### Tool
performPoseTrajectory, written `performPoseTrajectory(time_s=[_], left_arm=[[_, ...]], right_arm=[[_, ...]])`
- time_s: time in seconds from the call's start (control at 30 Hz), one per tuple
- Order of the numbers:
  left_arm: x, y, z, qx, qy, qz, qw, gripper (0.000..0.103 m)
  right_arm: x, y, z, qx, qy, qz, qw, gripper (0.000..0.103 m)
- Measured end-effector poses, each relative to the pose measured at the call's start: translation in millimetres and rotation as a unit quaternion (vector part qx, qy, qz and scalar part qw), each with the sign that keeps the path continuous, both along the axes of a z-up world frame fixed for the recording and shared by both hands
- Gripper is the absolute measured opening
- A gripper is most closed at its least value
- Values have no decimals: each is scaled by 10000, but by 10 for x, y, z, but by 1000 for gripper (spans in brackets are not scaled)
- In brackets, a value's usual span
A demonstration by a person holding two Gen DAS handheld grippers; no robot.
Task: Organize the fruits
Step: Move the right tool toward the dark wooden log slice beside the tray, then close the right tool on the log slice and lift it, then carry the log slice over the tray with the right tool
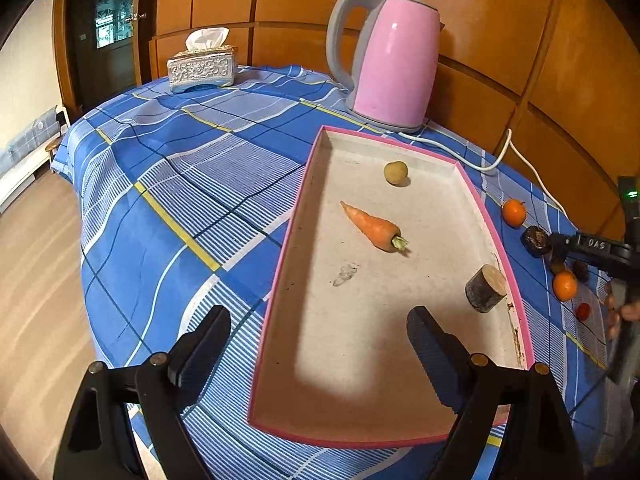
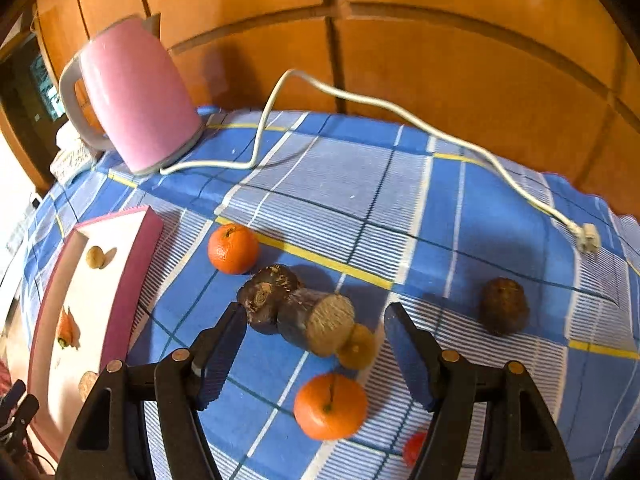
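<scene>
A pink-rimmed tray (image 1: 298,216) holds a carrot (image 1: 374,226), a small potato (image 1: 396,173) and a dark stub with a cut face (image 1: 485,288). My left gripper (image 1: 320,340) is open and empty above the tray's near end. My right gripper (image 2: 316,340) is open and empty, hovering over a loose pile on the cloth: a cut dark stub (image 2: 320,322), a dark lump (image 2: 266,294), a yellowish piece (image 2: 358,346). Two oranges lie there, one far (image 2: 233,249) and one near (image 2: 330,406). A brown lump (image 2: 503,306) sits to the right, a small red fruit (image 2: 414,446) near the right finger.
A pink kettle (image 1: 390,60) stands behind the tray, its white cord (image 2: 400,114) trailing across the blue checked cloth (image 1: 168,184) to a plug (image 2: 588,238). A silver tissue box (image 1: 202,68) sits at the far corner. Wooden panelling backs the table; the floor lies left.
</scene>
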State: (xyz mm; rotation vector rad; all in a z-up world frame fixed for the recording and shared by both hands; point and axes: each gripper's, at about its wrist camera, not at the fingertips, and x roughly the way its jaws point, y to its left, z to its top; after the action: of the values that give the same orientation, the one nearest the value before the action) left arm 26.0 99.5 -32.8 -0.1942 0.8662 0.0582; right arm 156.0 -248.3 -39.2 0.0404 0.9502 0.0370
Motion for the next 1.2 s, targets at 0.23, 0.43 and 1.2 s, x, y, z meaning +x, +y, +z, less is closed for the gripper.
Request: performPoseTrajectory(time_s=[0.23, 0.43, 1.2], left_arm=[[4, 23, -52, 1, 71, 81, 9999, 90], [-30, 66, -19, -31, 23, 149, 9999, 90], [-142, 205, 45, -62, -157, 451, 9988, 93]], right_arm=[[-33, 41, -64, -131, 54, 224, 9996, 40], [-87, 92, -33, -174, -1, 185, 9997, 38], [-702, 1004, 253, 191, -443, 1229, 9912, 38]])
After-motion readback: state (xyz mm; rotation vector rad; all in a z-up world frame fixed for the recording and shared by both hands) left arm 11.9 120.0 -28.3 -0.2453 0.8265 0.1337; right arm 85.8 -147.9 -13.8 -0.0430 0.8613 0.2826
